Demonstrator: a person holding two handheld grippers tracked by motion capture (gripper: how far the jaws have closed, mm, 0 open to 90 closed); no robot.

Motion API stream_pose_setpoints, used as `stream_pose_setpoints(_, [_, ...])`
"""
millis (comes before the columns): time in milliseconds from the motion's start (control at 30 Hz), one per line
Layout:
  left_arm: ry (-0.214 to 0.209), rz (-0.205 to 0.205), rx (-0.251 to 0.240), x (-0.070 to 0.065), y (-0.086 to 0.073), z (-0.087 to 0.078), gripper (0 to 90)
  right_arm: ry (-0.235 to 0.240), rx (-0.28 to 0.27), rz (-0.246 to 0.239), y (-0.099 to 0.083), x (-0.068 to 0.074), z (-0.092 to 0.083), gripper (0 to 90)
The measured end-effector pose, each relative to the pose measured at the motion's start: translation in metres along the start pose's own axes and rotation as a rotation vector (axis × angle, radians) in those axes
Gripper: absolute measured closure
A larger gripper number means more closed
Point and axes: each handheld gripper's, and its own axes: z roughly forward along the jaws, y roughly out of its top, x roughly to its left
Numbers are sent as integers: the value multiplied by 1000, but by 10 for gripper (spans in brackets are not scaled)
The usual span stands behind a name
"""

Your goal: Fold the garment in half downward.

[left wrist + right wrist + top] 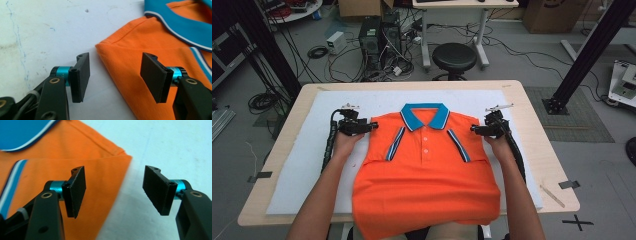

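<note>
I have an orange polo shirt (427, 170) lying face up on the white mat (307, 160) that covers the table (532, 100), its blue collar (426, 114) pointing away from me and its hem hanging over the near edge. Both sleeves are folded in across the chest. My left gripper (373, 125) sits at the shirt's left shoulder, and in the left gripper view its jaws stand apart, straddling the folded shoulder edge (110, 50) without pressing on it. My right gripper (474, 129) mirrors it at the right shoulder; in the right gripper view its jaws are also apart, one over the orange cloth, the other over bare mat, with the shoulder corner (125, 157) between them, unclamped.
</note>
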Motion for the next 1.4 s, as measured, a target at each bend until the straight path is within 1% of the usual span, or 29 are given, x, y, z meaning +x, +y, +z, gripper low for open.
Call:
stream_pose_setpoints(33, [10,4,-6,-2,0,3,413,-1,2,12,1,-2,2,367])
stream_pose_setpoints(67, [27,17,1,-4,0,5,482,8,7,36,2,-6,5,404])
stream_pose_setpoints(100, [47,26,2,-5,1,5,513,11,10,36,3,-7,7,419])
stream_pose_setpoints(133, [52,20,0,-4,1,5,513,11,10,36,3,-7,7,419])
stream_pose_setpoints(167, [54,20,0,-3,1,4,567,15,25,31,6,-7,11,459])
stream_pose_setpoints(200, [58,16,0,-3,1,4,567,15,25,31,6,-7,11,459])
stream_pose_setpoints(267, [75,35,6,-3,1,3,623,21,28,22,9,-6,15,497])
stream_pose_setpoints(300, [88,46,10,-3,1,3,668,23,34,17,10,-5,17,524])
stream_pose_setpoints(333, [86,42,9,-3,1,3,780,38,38,12,12,-3,20,610])
stream_pose_setpoints(367, [71,30,10,-2,1,2,867,45,34,9,13,-3,21,656])
stream_pose_setpoints(400, [71,24,9,-2,1,3,867,45,34,9,13,-3,21,656])
stream_pose_setpoints(467, [85,22,5,-4,1,4,878,64,31,-15,14,0,22,807])
stream_pose_setpoints(500, [88,16,3,-4,1,4,878,64,31,-15,14,0,22,807])
stream_pose_setpoints(567, [94,-8,-8,-3,1,4,881,51,28,-34,16,1,22,868])
stream_pose_setpoints(600, [98,-23,-21,-2,2,3,882,50,27,-30,16,1,22,882])
stream_pose_setpoints(667, [96,-54,-58,-1,3,1,883,-5,18,-49,19,1,20,889])
stream_pose_setpoints(700, [94,-59,-74,-1,4,0,883,-5,18,-49,19,1,20,889])
stream_pose_setpoints(767, [91,-65,-99,0,7,-4,883,-31,-10,-33,21,0,17,889])
stream_pose_setpoints(800, [69,-89,-131,2,9,-9,883,-40,-55,-15,23,-2,12,890])
stream_pose_setpoints(833, [69,-89,-131,2,9,-9,883,-40,-55,-15,23,-2,12,890])
stream_pose_setpoints(867, [58,-98,-142,3,10,-13,882,-29,-91,-9,24,-3,5,890])
stream_pose_setpoints(967, [21,-103,-174,2,14,-25,882,-17,-109,-21,26,-2,-2,889])
stream_pose_setpoints(1000, [10,-100,-184,1,16,-29,883,-10,-128,-38,27,1,-11,889])
stream_pose_setpoints(1033, [2,-95,-195,-1,19,-34,883,-10,-128,-38,27,1,-11,889])
stream_pose_setpoints(1133, [-36,-75,-232,-9,24,-48,882,13,-178,-41,29,4,-26,889])
stream_pose_setpoints(1167, [-47,-66,-238,-11,24,-52,883,27,-192,-54,30,7,-35,889])
stream_pose_setpoints(1233, [-71,-51,-242,-16,26,-60,882,39,-207,-72,29,11,-45,889])
stream_pose_setpoints(1267, [-82,-43,-249,-19,26,-64,882,39,-207,-72,29,11,-45,889])
stream_pose_setpoints(1400, [-119,-27,-289,-27,23,-81,882,60,-231,-86,23,15,-63,889])
